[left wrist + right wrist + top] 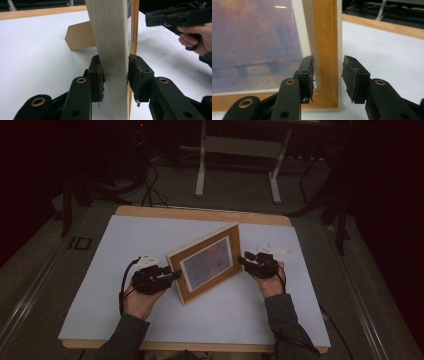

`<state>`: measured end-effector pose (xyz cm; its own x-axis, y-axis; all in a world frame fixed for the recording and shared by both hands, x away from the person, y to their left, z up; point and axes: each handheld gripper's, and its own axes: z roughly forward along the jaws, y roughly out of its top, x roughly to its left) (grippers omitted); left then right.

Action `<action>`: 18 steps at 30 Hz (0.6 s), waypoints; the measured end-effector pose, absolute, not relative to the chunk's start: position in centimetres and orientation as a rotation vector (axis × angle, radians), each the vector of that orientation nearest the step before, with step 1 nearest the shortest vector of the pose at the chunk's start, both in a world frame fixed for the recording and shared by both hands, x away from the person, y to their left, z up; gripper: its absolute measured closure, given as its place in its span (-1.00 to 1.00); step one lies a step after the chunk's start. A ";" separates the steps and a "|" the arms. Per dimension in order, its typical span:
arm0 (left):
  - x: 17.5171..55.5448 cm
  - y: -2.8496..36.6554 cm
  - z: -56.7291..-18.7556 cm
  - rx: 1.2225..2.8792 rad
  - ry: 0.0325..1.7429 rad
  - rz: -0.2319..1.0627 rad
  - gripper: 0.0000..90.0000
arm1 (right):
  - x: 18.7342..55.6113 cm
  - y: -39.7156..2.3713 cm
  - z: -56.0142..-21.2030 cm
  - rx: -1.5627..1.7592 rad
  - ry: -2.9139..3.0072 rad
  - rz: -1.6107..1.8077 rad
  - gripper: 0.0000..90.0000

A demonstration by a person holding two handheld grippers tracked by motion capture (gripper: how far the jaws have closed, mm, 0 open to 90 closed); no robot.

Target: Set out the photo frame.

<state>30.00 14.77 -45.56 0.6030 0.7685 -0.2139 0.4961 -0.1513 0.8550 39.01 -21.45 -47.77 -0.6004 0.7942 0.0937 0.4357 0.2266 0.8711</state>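
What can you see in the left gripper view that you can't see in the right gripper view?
The left gripper view shows the picture frame's pale side edge squeezed between the left gripper's pads, a brown cardboard stand leaning behind the frame, and the other hand with its gripper farther off. The right gripper view shows the frame's front: a hazy purple and orange painting under glass, with the right gripper open at the frame's edge, not pressing it. Both show the wooden frame, two black jaws, and the white table top with its wooden rim.
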 end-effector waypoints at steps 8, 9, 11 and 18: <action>29.9 14.7 -45.6 1.804 1.046 0.343 0.55 | 41.2 -21.1 -47.0 1.078 2.173 1.364 0.20; 29.9 14.7 -45.6 1.804 1.047 0.342 0.55 | 41.4 -21.1 -46.9 1.077 2.179 1.372 0.19; 29.9 14.7 -45.6 1.805 1.048 0.334 0.56 | 41.8 -21.1 -46.9 1.075 2.181 1.369 0.17; 30.1 14.9 -45.5 1.813 1.041 0.310 0.57 | 42.8 -21.2 -47.0 1.035 2.230 1.409 0.15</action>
<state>30.12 14.90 -45.54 0.5997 0.7662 -0.2309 0.5150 -0.1487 0.8442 42.81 -21.22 -46.96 -0.6920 0.7125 0.1160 0.4108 0.2565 0.8749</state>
